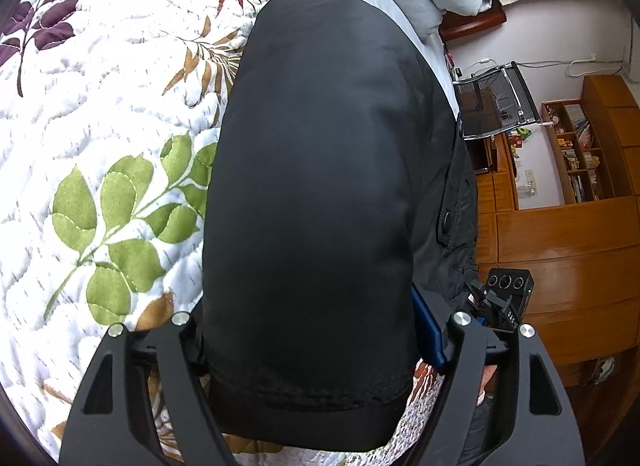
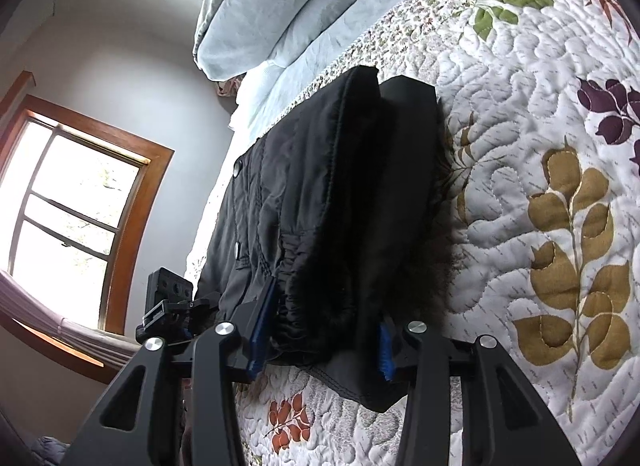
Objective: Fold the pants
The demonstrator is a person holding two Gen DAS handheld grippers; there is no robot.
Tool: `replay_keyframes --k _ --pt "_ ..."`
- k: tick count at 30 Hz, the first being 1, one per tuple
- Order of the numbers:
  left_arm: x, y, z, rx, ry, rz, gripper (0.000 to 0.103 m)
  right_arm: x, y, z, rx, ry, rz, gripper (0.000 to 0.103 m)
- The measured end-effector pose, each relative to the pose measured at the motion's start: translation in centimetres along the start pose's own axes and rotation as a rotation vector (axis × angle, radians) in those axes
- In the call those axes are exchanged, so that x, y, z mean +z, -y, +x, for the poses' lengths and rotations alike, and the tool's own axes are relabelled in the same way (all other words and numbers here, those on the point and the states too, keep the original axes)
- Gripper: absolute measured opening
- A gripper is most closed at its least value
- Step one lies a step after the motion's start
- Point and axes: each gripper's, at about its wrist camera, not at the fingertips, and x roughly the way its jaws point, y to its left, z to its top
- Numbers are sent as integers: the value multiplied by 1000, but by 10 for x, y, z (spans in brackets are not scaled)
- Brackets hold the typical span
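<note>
Left claw [image 1: 310, 340] and right claw [image 2: 320, 346] each spread wide around folded black pants [image 1: 320, 185].

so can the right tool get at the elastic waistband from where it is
Probably yes: the right tool is open with the gathered waistband of the black pants bunched between its blue pads, nothing in between.

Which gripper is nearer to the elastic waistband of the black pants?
Right. The right gripper straddles the gathered waistband of the pants. The left gripper straddles the hemmed leg end.
</note>
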Motion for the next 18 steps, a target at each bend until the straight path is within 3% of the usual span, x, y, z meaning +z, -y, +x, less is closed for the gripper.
replay_keyframes --k 18 --pt "-11 16 -3 54 42 37 77 5 -3 6 -6 -4 7 45"
